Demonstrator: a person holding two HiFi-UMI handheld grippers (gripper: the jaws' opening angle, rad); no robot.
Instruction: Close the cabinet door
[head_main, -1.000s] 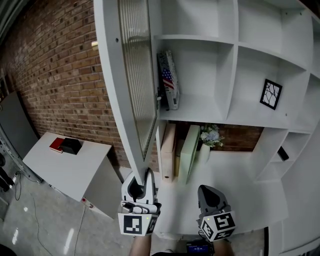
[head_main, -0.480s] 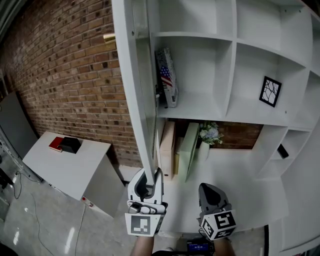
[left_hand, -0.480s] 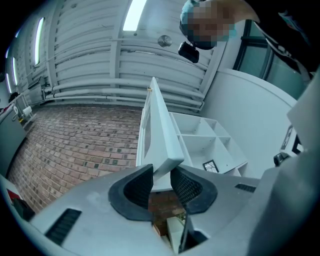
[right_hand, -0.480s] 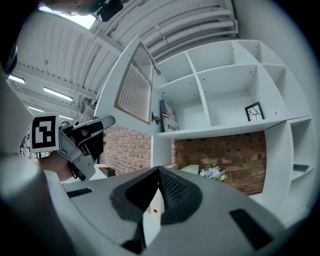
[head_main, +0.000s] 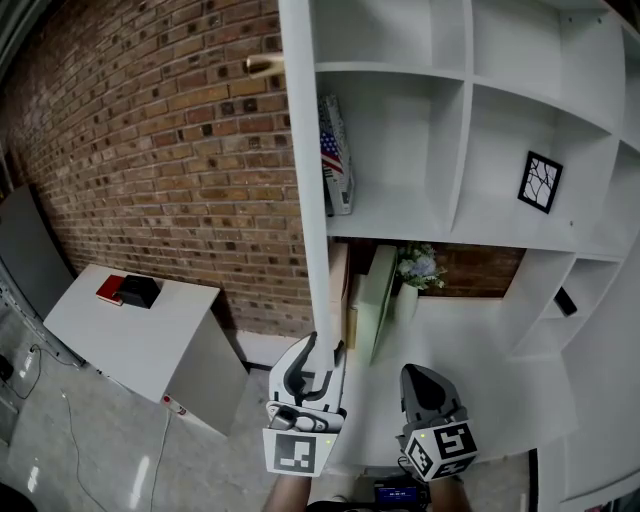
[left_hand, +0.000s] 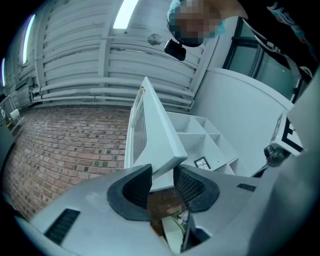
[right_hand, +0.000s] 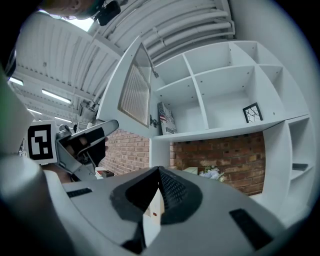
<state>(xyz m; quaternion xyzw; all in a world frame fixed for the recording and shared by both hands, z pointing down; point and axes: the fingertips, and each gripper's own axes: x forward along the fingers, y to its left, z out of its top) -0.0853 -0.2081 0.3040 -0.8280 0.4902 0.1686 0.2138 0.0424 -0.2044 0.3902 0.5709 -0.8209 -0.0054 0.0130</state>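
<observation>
We face a tall white cabinet of open shelves, with a brick wall to its left. The cabinet door hangs at the cabinet's left side and stands open, swung out towards us so that in the head view we see it almost edge-on. Its ribbed panel shows in the right gripper view. A low white table stands well to the left by the wall.

The left gripper is at the door's near lower corner. Its fingers have just been opening, and the corner sits between them. The pads seem just clear of it, though the view is tight. The right gripper hangs near it on the right, apart from the door. Its fingers are closed together at the tips, with nothing in them.

On the shelves we see a flag-printed box, a small framed picture and flowers. On the table lie a red book and a black object, touching.
</observation>
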